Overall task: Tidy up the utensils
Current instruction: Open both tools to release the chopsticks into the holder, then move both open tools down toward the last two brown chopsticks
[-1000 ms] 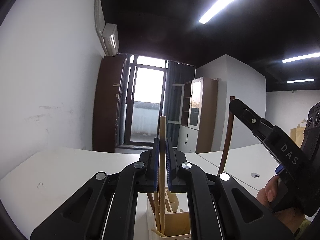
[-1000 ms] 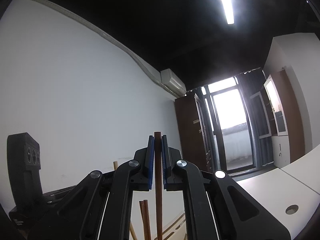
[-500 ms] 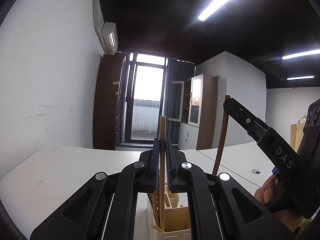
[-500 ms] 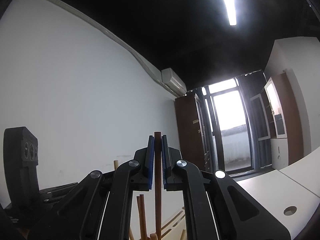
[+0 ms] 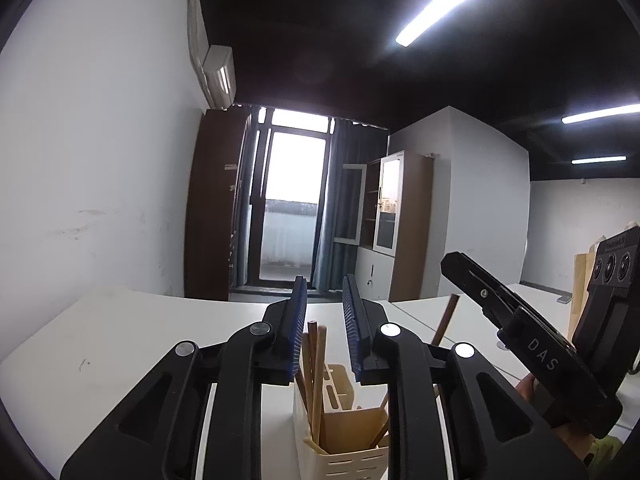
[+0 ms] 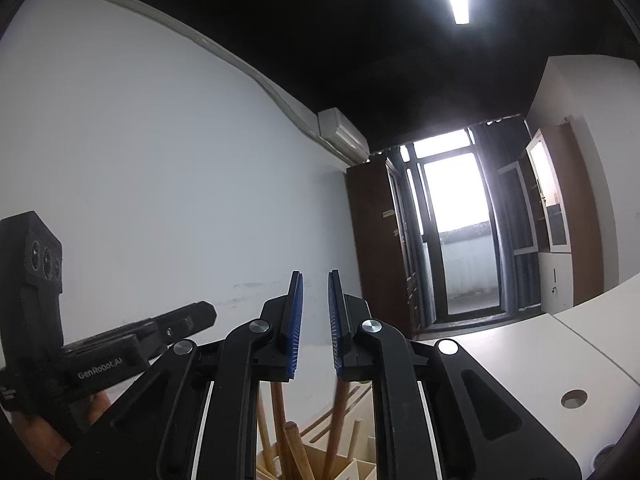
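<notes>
A cream utensil holder point(image 5: 344, 446) with wooden dividers stands on the white table, just below both grippers. Several wooden handles point(image 5: 318, 364) stand in it. My left gripper point(image 5: 324, 332) is open and empty above the holder, the light wooden handle standing free between its jaws. My right gripper point(image 6: 315, 330) is open and empty too, above the handles point(image 6: 334, 420) in the holder point(image 6: 360, 470). A darker brown handle point(image 5: 446, 320) leans out to the right. The right gripper also shows in the left wrist view point(image 5: 516, 332), and the left gripper in the right wrist view point(image 6: 160, 332).
The white table point(image 5: 120, 344) stretches left and ahead, with a second white desk point(image 6: 560, 360) to the right that has a round cable hole point(image 6: 574, 399). A white wall is on the left. A brown cabinet and a balcony door are at the back.
Both grippers have opened. The light handle left the left gripper and the dark handle left the right gripper; both now stand lower in the holder.
</notes>
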